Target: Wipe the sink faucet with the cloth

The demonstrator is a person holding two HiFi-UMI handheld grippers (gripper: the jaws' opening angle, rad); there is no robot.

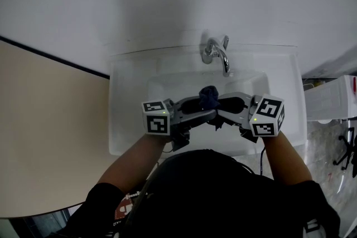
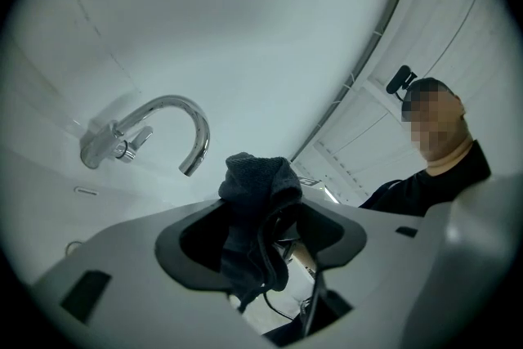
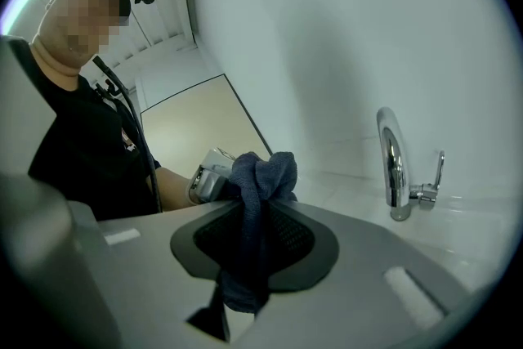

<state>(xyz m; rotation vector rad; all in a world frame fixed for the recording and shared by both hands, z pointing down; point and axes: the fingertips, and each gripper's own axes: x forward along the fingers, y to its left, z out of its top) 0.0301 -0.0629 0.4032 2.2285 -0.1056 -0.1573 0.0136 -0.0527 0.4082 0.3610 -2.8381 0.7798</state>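
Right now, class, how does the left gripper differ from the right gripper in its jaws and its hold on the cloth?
Jaws: the left gripper has its jaws wide apart; the right gripper has them closed.
Hold: the dark cloth hangs loose between the left gripper's jaws, while the right gripper pinches it.
Shared: both meet tip to tip over the sink, short of the faucet.

Two grippers meeting over a white sink, cloth between their tips.
Left gripper [image 1: 205, 113] and right gripper [image 1: 225, 106] point toward each other at frame centre, with a bunched dark blue cloth [image 1: 209, 96] at their tips. The chrome faucet [image 1: 216, 54] stands just above, apart from the cloth, on the sink [image 1: 125, 120] rim. A beige countertop [image 1: 50, 136] fills the left side.
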